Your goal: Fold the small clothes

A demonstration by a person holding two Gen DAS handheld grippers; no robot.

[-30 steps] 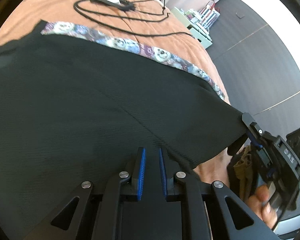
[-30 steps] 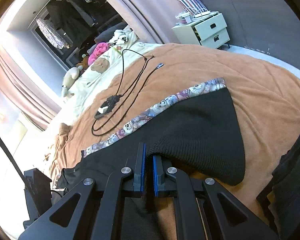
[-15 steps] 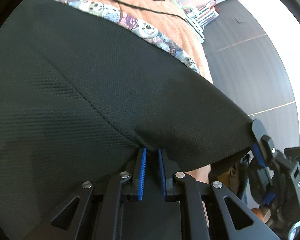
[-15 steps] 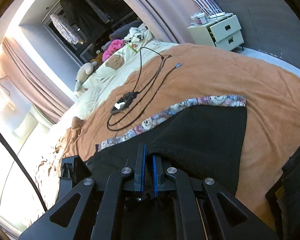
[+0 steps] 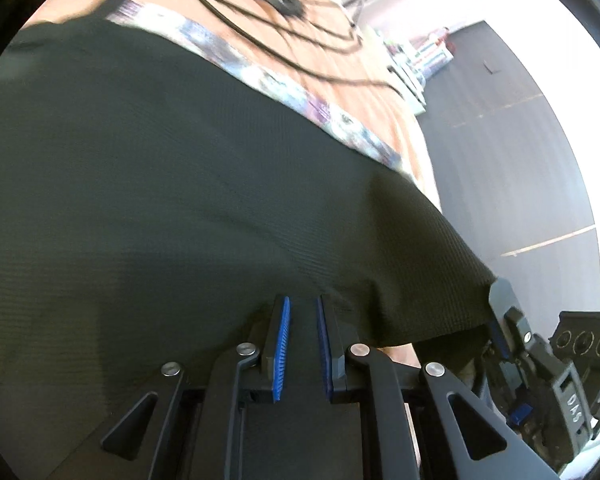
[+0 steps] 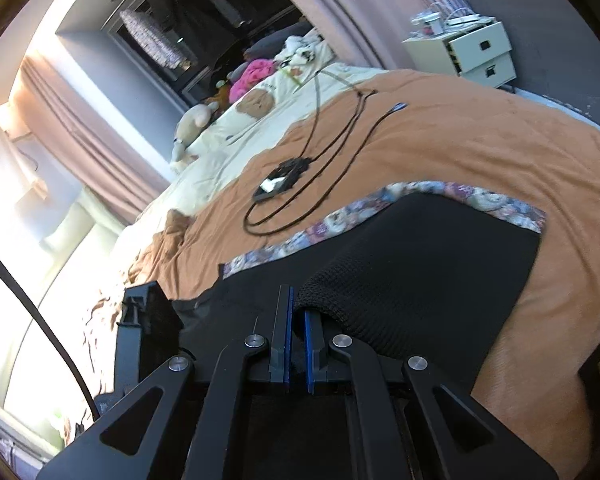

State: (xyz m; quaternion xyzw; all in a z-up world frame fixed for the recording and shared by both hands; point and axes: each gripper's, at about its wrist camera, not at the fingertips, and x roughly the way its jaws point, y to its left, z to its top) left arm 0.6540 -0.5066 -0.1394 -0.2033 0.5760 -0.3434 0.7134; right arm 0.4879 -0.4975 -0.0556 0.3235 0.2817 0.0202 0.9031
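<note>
Gripping the near hem of a black garment [image 5: 204, 184], the left tongs [image 5: 303, 344] are clenched on it in the left wrist view; the cloth, stretched high half a second ago, has dropped back, showing the brown bed cover [image 5: 340, 60] and black cable [image 5: 268, 40] again. In the right wrist view, the right tongs [image 6: 297, 344] are likewise clamped on the garment [image 6: 440, 272], its patterned waistband [image 6: 420, 200] lying on the bed. The fold looks about to land.
</note>
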